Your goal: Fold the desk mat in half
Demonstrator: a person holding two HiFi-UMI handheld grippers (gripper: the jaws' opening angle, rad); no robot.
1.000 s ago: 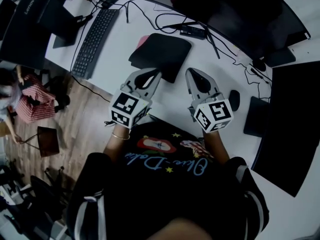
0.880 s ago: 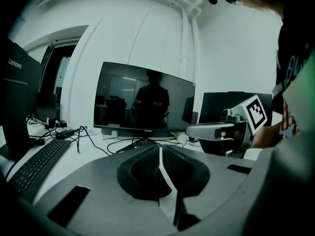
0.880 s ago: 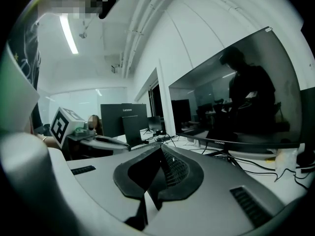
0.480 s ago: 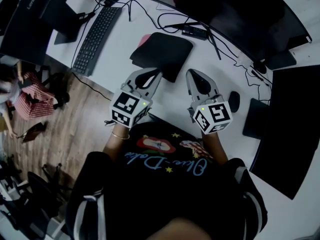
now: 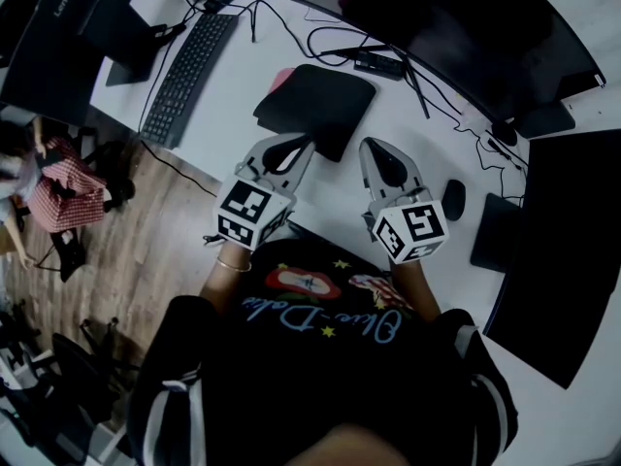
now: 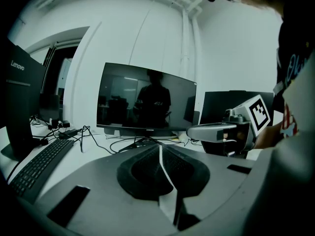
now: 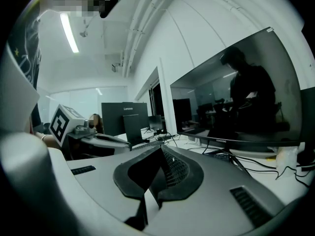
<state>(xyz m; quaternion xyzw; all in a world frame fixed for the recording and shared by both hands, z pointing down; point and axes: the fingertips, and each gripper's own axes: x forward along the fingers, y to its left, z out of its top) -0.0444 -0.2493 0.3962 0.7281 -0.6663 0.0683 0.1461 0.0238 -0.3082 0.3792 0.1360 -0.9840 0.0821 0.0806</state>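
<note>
Head view shows the black, rounded-rectangle desk mat point(image 5: 315, 105) on the white surface point(image 5: 228, 115), upper centre, with a pink edge peeking out at its upper left. The left tongs point(image 5: 303, 146) and right tongs point(image 5: 374, 149) are closed, empty, just below it. Folding seems either finished or unstarted; a grasp would need the tongs opened at the near edge.

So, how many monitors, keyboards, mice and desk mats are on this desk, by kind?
Monitors: 3
Keyboards: 1
Mice: 1
Desk mats: 1
Total: 6
</note>
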